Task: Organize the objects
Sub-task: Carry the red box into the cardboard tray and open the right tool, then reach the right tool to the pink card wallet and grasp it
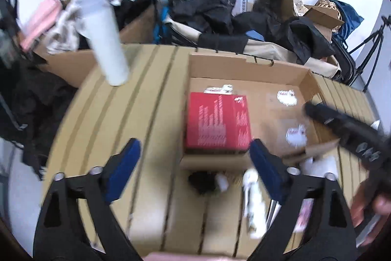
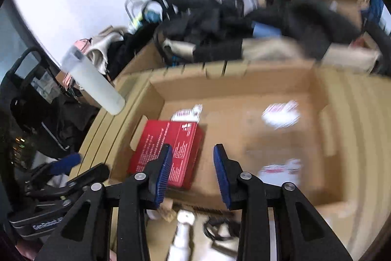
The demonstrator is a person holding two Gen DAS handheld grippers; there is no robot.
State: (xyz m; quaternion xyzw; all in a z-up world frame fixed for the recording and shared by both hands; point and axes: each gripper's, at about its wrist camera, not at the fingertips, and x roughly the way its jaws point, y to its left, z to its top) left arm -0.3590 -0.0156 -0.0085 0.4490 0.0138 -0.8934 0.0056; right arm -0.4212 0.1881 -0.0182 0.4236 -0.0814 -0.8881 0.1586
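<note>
A red box (image 1: pixel 217 121) lies in the near left corner of an open cardboard box (image 1: pixel 244 67); it also shows in the right wrist view (image 2: pixel 168 153). My left gripper (image 1: pixel 195 163) is open and empty, just in front of the cardboard box's near wall. My right gripper (image 2: pixel 191 170) is open and empty above the near edge of the cardboard box (image 2: pixel 232 87), beside the red box. A white tube (image 1: pixel 253 202) and a black tangled item (image 1: pixel 201 181) lie on the table in front of the box. The right gripper shows in the left wrist view (image 1: pixel 342 129).
A white cylinder (image 1: pixel 107 48) stands on the slatted tan table (image 1: pixel 136 99) at the far left. White packets (image 1: pixel 287 97) lie in the cardboard box. Bags, black clothes (image 1: pixel 195 6) and boxes pile up behind the table. A tripod (image 1: pixel 371 40) stands at right.
</note>
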